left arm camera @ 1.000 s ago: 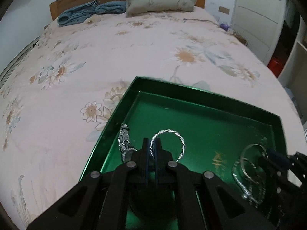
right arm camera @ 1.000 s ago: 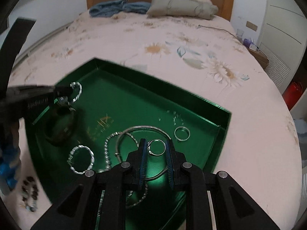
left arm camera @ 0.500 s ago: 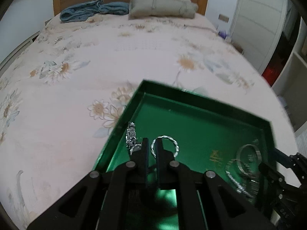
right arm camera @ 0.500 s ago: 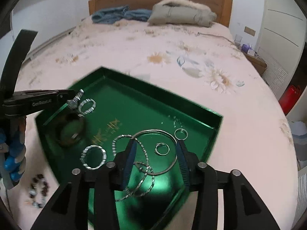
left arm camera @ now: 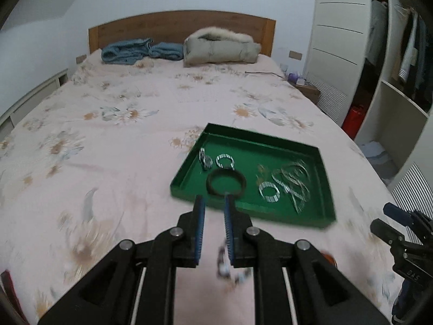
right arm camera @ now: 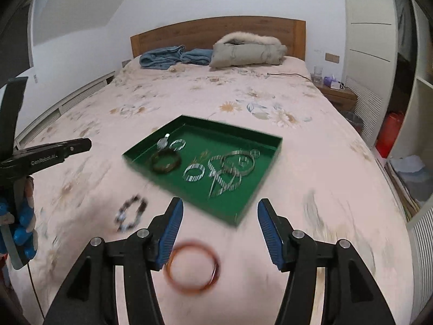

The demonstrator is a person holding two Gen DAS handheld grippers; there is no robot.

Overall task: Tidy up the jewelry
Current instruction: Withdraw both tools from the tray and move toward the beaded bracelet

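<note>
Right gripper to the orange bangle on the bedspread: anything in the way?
Nothing visible. The right gripper is open and empty, its jaws having just been opening. The orange bangle lies alone on the bedspread, just below the fingertips, clear of the green tray and beaded bracelet.

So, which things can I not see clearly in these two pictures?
- Beaded bracelet on the bedspread: smeared by motion in the right wrist view; in the left wrist view mostly hidden behind the left gripper and its arms.
- Orange bangle: blurred in the right wrist view; cut to a sliver behind the gripper arm in the left.
- Silver pieces in the green tray: overlapping and too small to count.
- Right gripper: fingertips cut off in the left wrist view.
</note>
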